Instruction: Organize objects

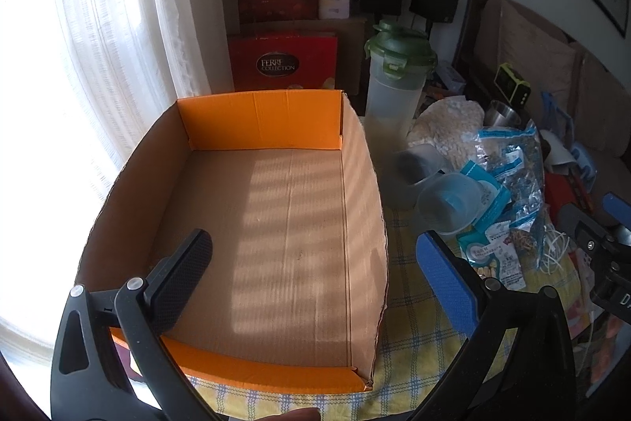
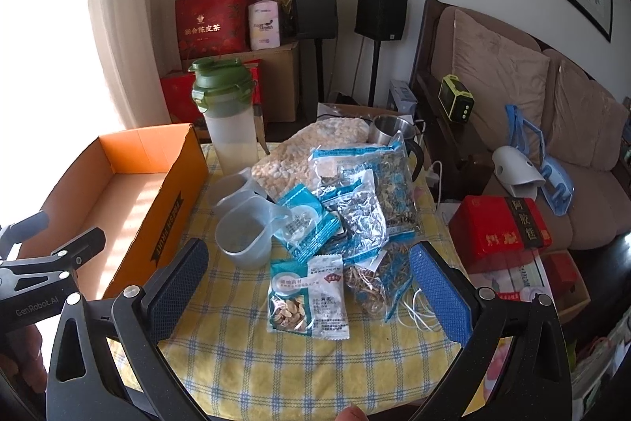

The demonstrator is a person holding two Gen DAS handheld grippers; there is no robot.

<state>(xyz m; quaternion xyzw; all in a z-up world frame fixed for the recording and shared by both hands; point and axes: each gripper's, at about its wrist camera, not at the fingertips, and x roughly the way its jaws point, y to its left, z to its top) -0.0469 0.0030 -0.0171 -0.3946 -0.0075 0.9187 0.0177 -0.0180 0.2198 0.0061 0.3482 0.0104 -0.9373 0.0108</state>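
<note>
Bench (image 2: 244, 350) under a yellow checked cloth, sunlit through a sheer curtain (image 1: 118, 6); sofa (image 2: 552, 113) and two black speakers (image 2: 380, 12) behind. Orange cardboard box (image 1: 268, 208) sits on the bench's window side, bare inside. Left claw (image 1: 315, 275) gapes wide over the box, one finger above its floor, the other outside its wall. Right claw (image 2: 307, 287) also wide, holding nothing, above the herb packets (image 2: 311, 294) heaped beside clear measuring cups (image 2: 242, 239) and a green-lidded shaker bottle (image 2: 228, 117).

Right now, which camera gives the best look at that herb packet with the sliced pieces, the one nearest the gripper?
The right wrist view: the herb packet lies flat and whole between the open right gripper. The left wrist view shows it only partly, at the pile's edge.
</note>
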